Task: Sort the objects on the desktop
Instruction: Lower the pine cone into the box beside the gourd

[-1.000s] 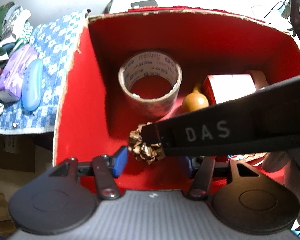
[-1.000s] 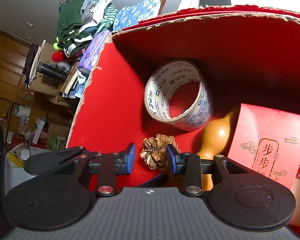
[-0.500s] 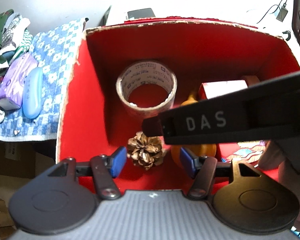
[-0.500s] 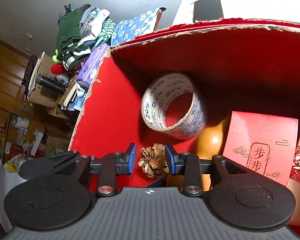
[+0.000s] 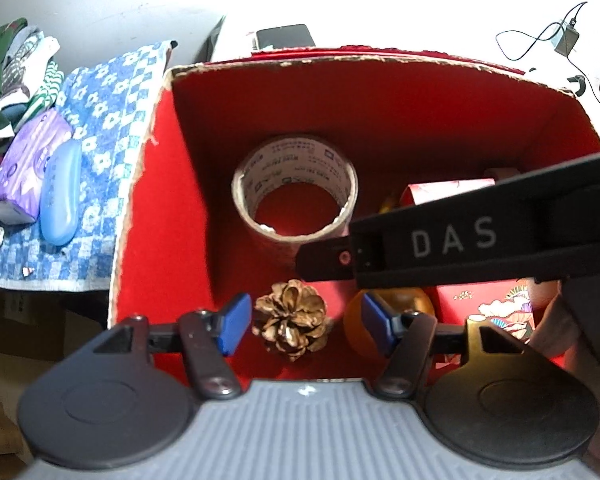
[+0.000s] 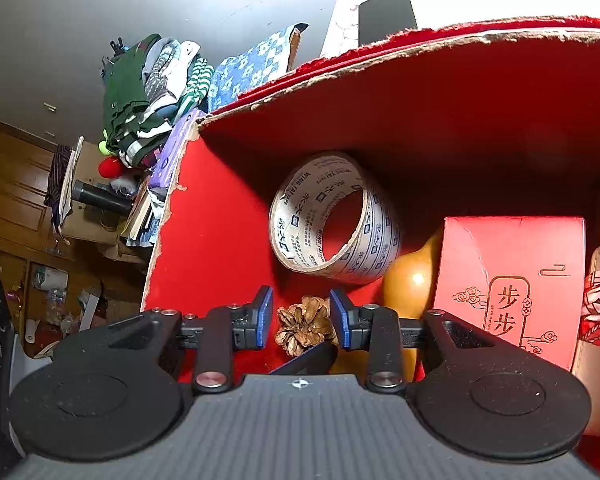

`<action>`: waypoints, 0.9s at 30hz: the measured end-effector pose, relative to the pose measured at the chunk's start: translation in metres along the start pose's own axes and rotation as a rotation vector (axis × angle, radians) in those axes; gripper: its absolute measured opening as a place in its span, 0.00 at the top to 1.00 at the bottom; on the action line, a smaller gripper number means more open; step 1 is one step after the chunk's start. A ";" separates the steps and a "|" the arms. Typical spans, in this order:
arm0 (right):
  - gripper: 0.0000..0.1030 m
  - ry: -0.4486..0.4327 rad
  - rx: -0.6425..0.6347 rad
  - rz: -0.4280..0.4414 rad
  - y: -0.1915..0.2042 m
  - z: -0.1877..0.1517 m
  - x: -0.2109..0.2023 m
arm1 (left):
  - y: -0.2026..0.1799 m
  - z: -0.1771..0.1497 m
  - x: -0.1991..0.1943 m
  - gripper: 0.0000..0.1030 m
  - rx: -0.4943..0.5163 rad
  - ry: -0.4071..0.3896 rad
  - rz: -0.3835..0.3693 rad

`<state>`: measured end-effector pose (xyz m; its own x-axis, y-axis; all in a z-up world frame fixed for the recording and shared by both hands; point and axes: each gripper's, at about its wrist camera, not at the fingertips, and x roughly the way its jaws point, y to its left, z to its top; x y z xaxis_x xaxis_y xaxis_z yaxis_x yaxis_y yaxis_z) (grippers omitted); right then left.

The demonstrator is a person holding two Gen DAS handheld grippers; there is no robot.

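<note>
Now we see both grippers, left (image 5: 302, 322) and right (image 6: 300, 318), released, pinecone (image 6: 305, 325) loose in the box (image 5: 188, 184) beside tape (image 5: 294, 198).

Pinecone (image 5: 290, 326) lies in the box (image 5: 156, 216) (before the tape roll (image 5: 294, 200)).

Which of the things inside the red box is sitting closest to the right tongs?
The pine cone, lying loose on the box floor just ahead of the open right tongs. The tape roll, gourd and red packet sit farther back.
</note>
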<state>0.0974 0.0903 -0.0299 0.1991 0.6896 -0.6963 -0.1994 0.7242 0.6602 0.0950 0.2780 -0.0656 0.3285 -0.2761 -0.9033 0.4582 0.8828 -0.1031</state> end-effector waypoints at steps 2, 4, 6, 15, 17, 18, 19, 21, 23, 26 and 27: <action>0.66 0.004 0.002 0.001 -0.001 0.000 0.000 | -0.007 -0.005 -0.011 0.37 0.004 0.000 0.000; 0.66 0.004 0.006 0.000 -0.001 0.001 0.001 | -0.008 -0.005 -0.013 0.37 0.007 -0.001 0.000; 0.65 0.005 0.006 0.000 -0.001 0.001 0.001 | -0.009 -0.006 -0.014 0.36 0.011 -0.001 -0.001; 0.65 -0.002 -0.019 -0.025 0.001 -0.003 -0.001 | 0.002 0.000 0.019 0.34 0.035 -0.015 -0.001; 0.65 -0.002 -0.023 -0.031 0.001 -0.003 -0.001 | 0.002 0.001 0.019 0.33 0.036 -0.015 -0.006; 0.65 -0.001 -0.021 -0.033 0.001 -0.003 0.000 | 0.001 0.001 0.019 0.33 0.037 -0.016 -0.008; 0.65 -0.001 -0.019 -0.034 0.001 -0.003 0.000 | 0.001 0.002 0.020 0.32 0.041 -0.018 -0.010; 0.65 0.000 -0.015 -0.037 0.000 -0.003 -0.001 | -0.001 0.002 0.020 0.29 0.050 -0.022 -0.011; 0.65 -0.005 -0.014 -0.048 0.001 -0.004 -0.001 | -0.002 0.002 0.019 0.23 0.061 -0.023 -0.032; 0.65 -0.038 -0.027 -0.091 0.004 -0.007 -0.006 | -0.002 0.001 0.020 0.23 0.066 -0.031 -0.041; 0.65 -0.049 -0.034 -0.106 0.005 -0.009 -0.008 | -0.002 0.001 0.019 0.23 0.070 -0.035 -0.046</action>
<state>0.0860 0.0887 -0.0233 0.2672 0.6095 -0.7464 -0.2067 0.7928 0.5733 0.1016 0.2708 -0.0825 0.3339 -0.3295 -0.8832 0.5292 0.8408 -0.1137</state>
